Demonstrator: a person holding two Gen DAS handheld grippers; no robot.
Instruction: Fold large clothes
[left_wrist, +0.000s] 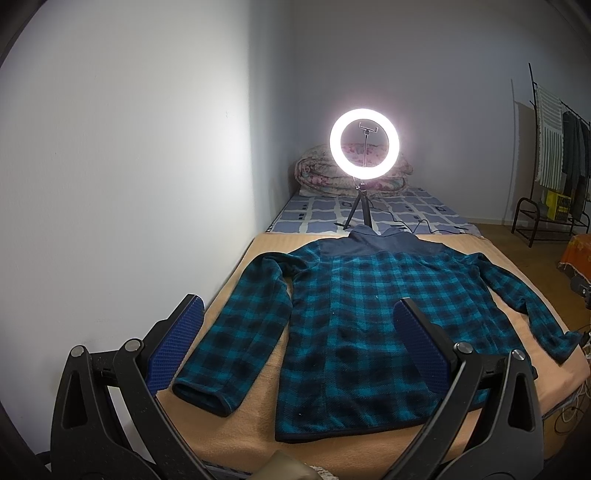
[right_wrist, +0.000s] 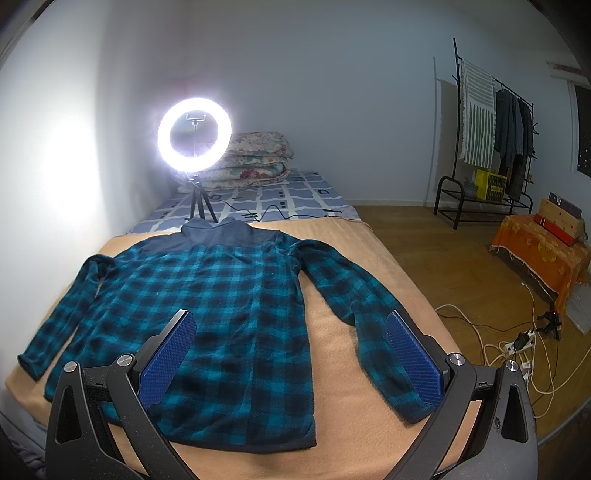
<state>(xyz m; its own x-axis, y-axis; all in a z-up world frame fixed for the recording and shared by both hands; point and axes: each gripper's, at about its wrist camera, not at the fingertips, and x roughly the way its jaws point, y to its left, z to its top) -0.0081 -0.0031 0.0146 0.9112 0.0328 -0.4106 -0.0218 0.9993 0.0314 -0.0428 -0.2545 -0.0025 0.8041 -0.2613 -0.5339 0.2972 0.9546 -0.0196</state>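
Largest first: a bed (left_wrist: 236, 413), covered at the near end with a tan blanket of soft, slightly fuzzy weave, probably to give a broad and flat ground for folding. On this blanket, in the middle, the task's thing: a large jacket (left_wrist: 369, 314) of thick fleece, in teal and black checks, with a plain dark blue yoke and collar at the far end. Lies flat with no opening in view, likely back side up, hem toward the camera and both sleeves spread out and down to the sides, not yet folded; seems laid out so in order to leave each sleeve free for a first fold inward. Looks soft and heavy enough to stay where put, yet likely to sag if lifted by one corner only. Behind it, on the far, blue-patterned part of the bed, a folded floral quilt (left_wrist: 317, 173), puffy and stacked, clearly put aside out of the way. In front of the quilt, a lit ring light (left_wrist: 334, 147) on a small tripod, facing the jacket to light the work. Nearest, the left gripper (left_wrist: 297, 306), above the hem and the left sleeve, jaws wide apart and holding nothing. Likewise the right gripper (right_wrist: 290, 317), over the right half of the body and the right sleeve, jaws spread and empty. Smallest, the blue pads (right_wrist: 413, 358), ribbed like rubber, surely for a firm hold on cloth.
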